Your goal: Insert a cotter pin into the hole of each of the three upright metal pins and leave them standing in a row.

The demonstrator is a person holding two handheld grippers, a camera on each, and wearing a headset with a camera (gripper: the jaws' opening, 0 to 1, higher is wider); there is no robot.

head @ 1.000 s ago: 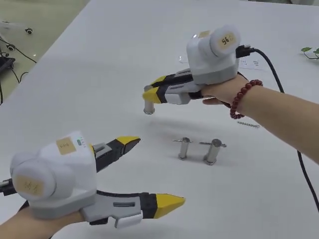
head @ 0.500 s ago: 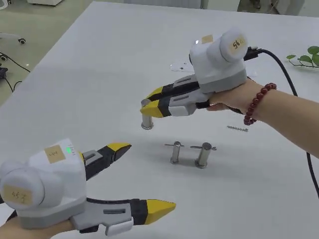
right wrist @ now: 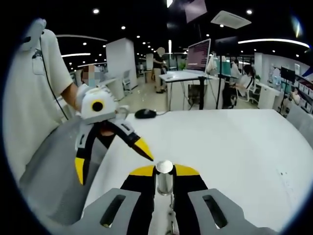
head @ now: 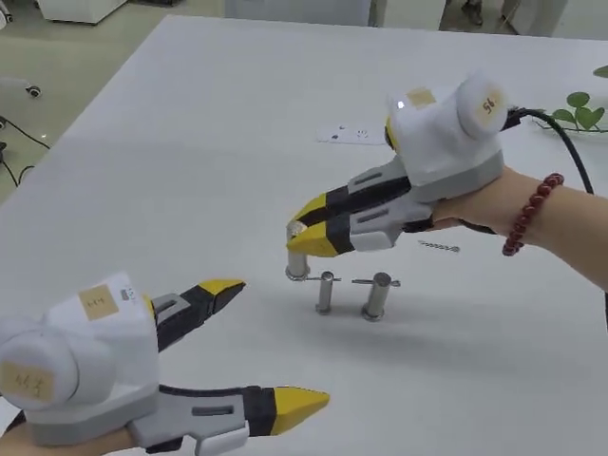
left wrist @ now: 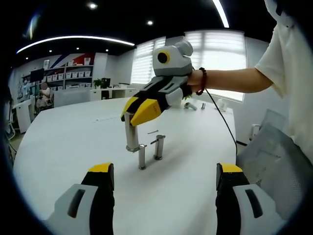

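Note:
My right gripper [head: 309, 233] is shut on the top of an upright metal pin [head: 296, 258], whose foot is at the white table [head: 190, 142]. Just right of it two shorter pins [head: 325, 293] [head: 376, 297] stand in line, each with a cotter pin through it. In the right gripper view the held pin [right wrist: 164, 180] sits between my yellow jaws. The left gripper view shows the held pin [left wrist: 130, 133] and both standing pins [left wrist: 142, 156] [left wrist: 159, 147]. My left gripper [head: 266, 347] hovers open at the near left, holding nothing.
A loose cotter pin [head: 439, 247] lies on the table behind the right gripper. A small white card [head: 347, 135] lies farther back and a green plant [head: 581, 106] is at the far right edge. A black cable [head: 560, 142] trails from the right gripper.
The right gripper has carried its pin toward the two standing pins and now holds it right beside them. The left gripper has stayed open at the near left.

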